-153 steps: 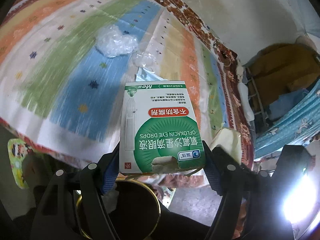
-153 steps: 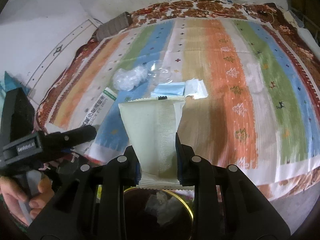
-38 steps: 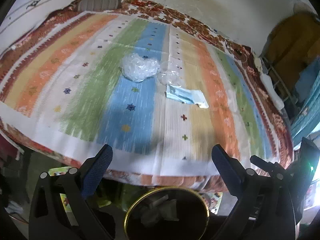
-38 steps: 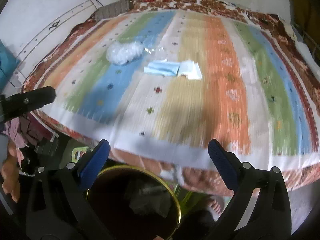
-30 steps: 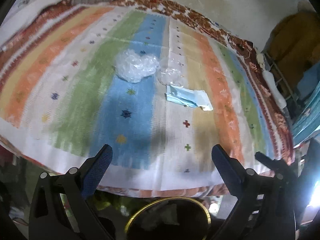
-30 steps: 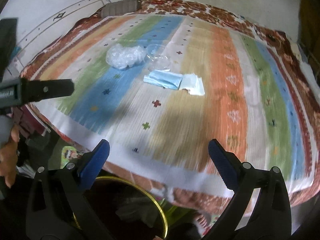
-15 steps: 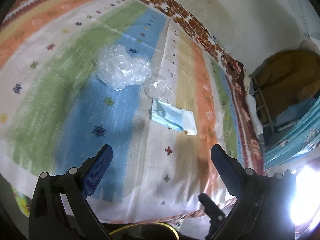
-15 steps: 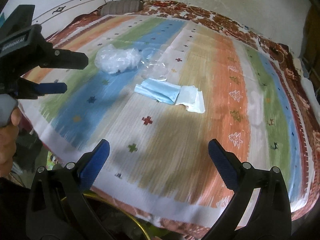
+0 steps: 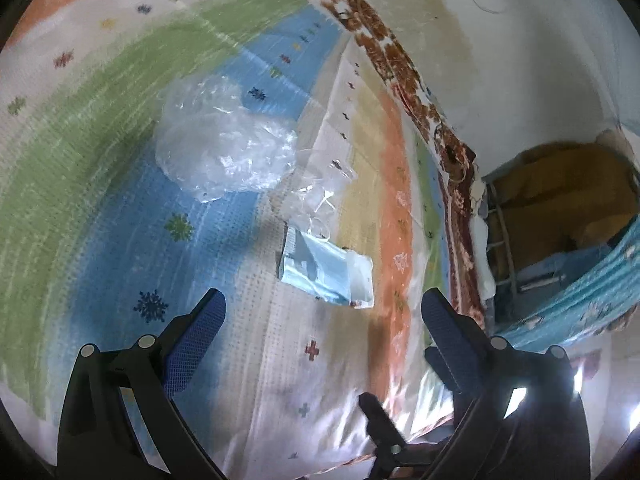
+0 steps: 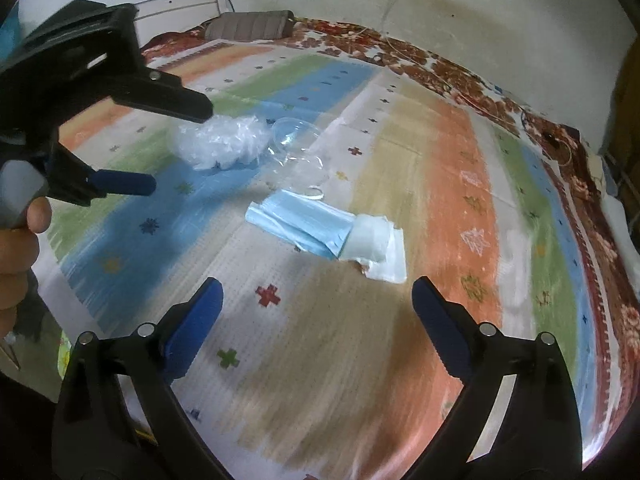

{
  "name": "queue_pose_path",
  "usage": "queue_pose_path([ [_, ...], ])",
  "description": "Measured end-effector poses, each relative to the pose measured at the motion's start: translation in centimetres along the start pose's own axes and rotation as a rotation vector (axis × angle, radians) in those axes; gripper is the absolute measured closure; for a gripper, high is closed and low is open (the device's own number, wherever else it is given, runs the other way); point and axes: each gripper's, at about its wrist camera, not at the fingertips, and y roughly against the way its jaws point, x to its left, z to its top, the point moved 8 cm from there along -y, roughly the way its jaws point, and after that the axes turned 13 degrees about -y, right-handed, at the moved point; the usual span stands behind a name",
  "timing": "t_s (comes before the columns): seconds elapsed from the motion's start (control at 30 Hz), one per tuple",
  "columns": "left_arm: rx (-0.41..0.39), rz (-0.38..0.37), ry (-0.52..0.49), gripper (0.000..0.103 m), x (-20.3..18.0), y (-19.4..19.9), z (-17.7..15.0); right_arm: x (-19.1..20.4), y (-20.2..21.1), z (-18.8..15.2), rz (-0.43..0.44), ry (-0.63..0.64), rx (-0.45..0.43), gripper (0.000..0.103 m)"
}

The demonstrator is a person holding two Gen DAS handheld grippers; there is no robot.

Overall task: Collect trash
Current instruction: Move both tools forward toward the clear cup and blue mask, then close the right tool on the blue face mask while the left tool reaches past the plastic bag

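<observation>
A person's hand (image 10: 16, 236) at the far left of the right wrist view grips the handle of the left tool (image 10: 178, 148), which hovers above a bed covered by a striped blanket (image 10: 452, 184) in orange, green, blue and tan bands. Its two fingers are spread wide apart and hold nothing, their tips close over a crumpled ball of clear plastic wrap (image 10: 224, 142) lying on the blue stripe. Just to the right of the wrap, touching or nearly touching it, sits a flattened piece of clear plastic packaging (image 10: 298, 148). Below and to the right of that lies a folded blue face mask (image 10: 304, 228), with a torn white wrapper (image 10: 380, 250) overlapping its right end, both resting on the pale and tan stripes near the middle of the bed. In the foreground, the right tool (image 10: 316, 296) is likewise released, its blue-padded fingers (image 10: 192, 324) standing wide apart and empty, hanging above the blanket near the mask. At the head of the bed, beside the stained wall (image 10: 460, 12), lies a grey-brown striped pillow (image 10: 248, 26). The left wrist view shows the same litter from the other side: wrap (image 9: 224, 148), clear packaging (image 9: 316, 188), then mask (image 9: 316, 268), framed by the left tool's open fingers (image 9: 196, 336).
</observation>
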Motion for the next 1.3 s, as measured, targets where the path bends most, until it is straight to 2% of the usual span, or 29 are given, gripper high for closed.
queue_pose_path([
  [0.17, -0.017, -0.053, 0.041, 0.007, -0.5, -0.1, 1.7, -0.2, -1.8, 0.7, -0.02, 0.006, 0.013, 0.023],
  [0.33, 0.011, -0.046, 0.014, 0.007, -0.9, -1.1, 2.9, -0.4, -3.0, 1.7, -0.016, 0.001, 0.012, 0.026],
  [0.43, 0.037, -0.044, -0.004, 0.007, -0.9, -1.9, 3.2, 0.1, -4.2, 2.1, -0.014, 0.047, 0.02, 0.029],
  [0.5, 0.048, -0.05, -0.006, 0.007, -0.9, -2.5, 3.4, 0.3, -4.9, 2.5, -0.027, 0.092, 0.012, 0.037],
  [0.57, 0.052, -0.055, -0.004, 0.007, -0.9, -3.2, 3.8, 0.6, -5.8, 2.6, -0.002, 0.112, 0.023, 0.041],
  [0.63, 0.053, -0.052, 0.016, 0.007, -0.5, -3.9, 4.3, 0.9, -6.4, 2.8, 0.017, 0.123, 0.025, 0.045],
  [0.7, 0.06, -0.019, 0.054, 0.008, 0.2, -4.6, 4.6, 1.0, -7.0, 3.0, 0.019, 0.142, 0.016, 0.049],
  [0.73, 0.048, -0.035, 0.088, 0.008, 0.5, -4.9, 5.0, 1.2, -7.4, 3.1, 0.028, 0.147, 0.01, 0.051],
  [0.8, 0.039, -0.071, 0.124, 0.008, 0.6, -5.7, 5.8, 1.5, -7.9, 3.2, 0.055, 0.155, 0.009, 0.051],
  [0.9, 0.045, -0.065, 0.157, 0.008, 1.4, -6.7, 6.5, 2.2, -8.0, 3.2, 0.097, 0.193, -0.001, 0.051],
  [1.03, 0.078, -0.079, 0.242, 0.008, 3.0, -8.7, 6.6, 2.7, -8.6, 2.3, 0.069, 0.266, -0.001, 0.053],
  [1.17, 0.081, -0.017, 0.221, 0.011, 4.3, -10.3, 6.7, 2.6, -9.4, 1.3, 0.028, 0.288, 0.012, 0.056],
  [1.3, 0.055, -0.003, 0.214, 0.011, 4.5, -10.3, 7.5, 2.2, -9.6, 1.7, 0.059, 0.203, 0.037, 0.056],
])
